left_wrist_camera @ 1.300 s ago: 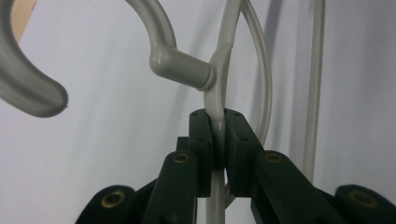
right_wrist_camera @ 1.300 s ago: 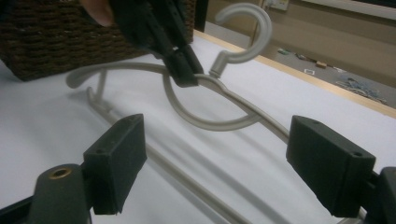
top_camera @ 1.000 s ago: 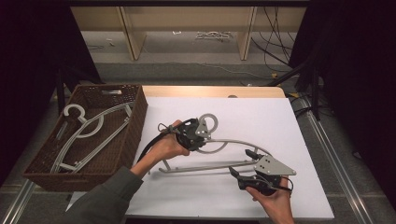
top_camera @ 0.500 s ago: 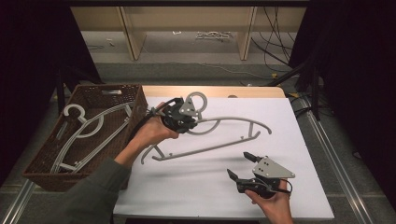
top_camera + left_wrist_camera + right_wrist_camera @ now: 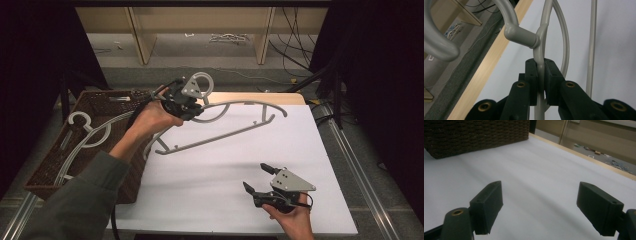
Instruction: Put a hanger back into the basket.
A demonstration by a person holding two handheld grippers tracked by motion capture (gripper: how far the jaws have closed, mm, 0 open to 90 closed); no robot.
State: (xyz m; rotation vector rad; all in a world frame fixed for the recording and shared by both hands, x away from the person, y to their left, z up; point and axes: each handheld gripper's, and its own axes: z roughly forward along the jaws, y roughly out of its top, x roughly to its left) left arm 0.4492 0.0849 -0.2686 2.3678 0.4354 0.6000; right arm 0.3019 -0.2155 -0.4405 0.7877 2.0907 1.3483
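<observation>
Since half a second ago the grey hanger [image 5: 225, 127] has been carried higher and further left, toward the wicker basket [image 5: 55, 160], where other hangers [image 5: 82, 132] already lie. The left gripper [image 5: 182, 102] is clamped on the hanger's neck just below the hook [image 5: 541, 50] (a thin, smooth rod), so the long body could swing or slip, and its low end [image 5: 162, 149] might catch the basket rim. The right gripper [image 5: 260, 182], jaws wide apart, rests idle on the white table [image 5: 210, 190].
</observation>
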